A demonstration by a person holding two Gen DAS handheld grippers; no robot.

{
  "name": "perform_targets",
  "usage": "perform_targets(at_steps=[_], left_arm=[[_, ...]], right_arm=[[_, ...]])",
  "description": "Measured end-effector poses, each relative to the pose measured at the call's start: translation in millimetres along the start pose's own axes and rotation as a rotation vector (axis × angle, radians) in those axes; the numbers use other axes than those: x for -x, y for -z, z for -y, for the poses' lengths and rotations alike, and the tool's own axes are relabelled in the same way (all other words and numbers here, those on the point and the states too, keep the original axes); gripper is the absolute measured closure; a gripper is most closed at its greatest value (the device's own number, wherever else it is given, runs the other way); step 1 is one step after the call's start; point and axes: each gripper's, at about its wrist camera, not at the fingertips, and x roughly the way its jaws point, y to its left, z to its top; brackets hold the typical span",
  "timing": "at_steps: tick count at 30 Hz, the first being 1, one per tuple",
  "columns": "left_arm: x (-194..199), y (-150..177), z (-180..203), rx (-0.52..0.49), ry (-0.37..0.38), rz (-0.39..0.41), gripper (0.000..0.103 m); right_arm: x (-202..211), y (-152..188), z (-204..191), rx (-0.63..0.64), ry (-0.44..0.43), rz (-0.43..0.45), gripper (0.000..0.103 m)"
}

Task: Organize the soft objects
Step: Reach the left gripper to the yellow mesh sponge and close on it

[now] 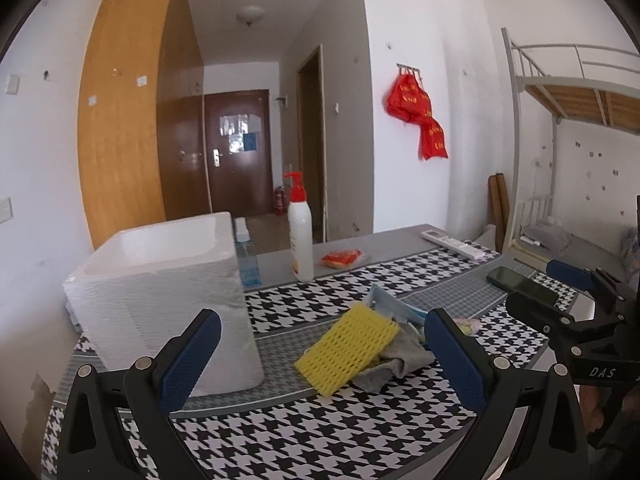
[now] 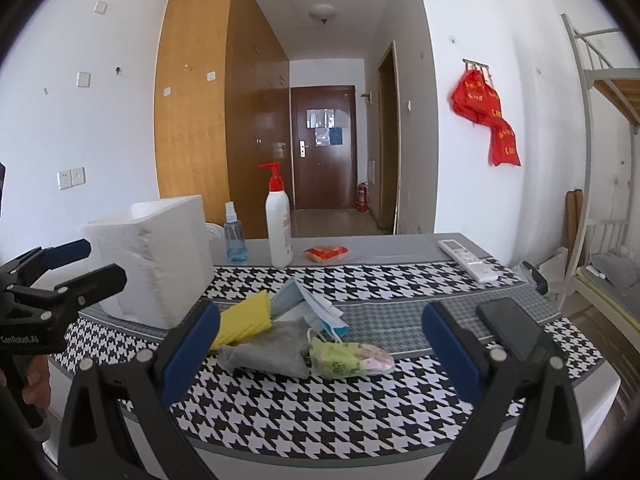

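We hold the left gripper (image 1: 320, 364) and right gripper (image 2: 320, 350) with jaws apart, empty. The yellow perforated foam sponge (image 1: 347, 348) leans on the crumpled grey cloth (image 2: 268, 348), just beside the white foam box (image 1: 160, 304); we risk snagging both together.

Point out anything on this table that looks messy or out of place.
The soft things lie in a loose heap beside the white foam box: yellow sponge propped askew on a crumpled grey cloth, face masks tangled behind. Nothing looks spilled or damaged.
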Motion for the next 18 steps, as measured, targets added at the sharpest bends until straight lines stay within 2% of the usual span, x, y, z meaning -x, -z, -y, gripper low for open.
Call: perform_targets(at_steps=[18], left_arm=[[-47, 0, 18, -0.022, 0.040, -0.113, 0.001]], right_arm=[[-26, 10, 23, -0.040, 0.013, -0.072, 0.001]])
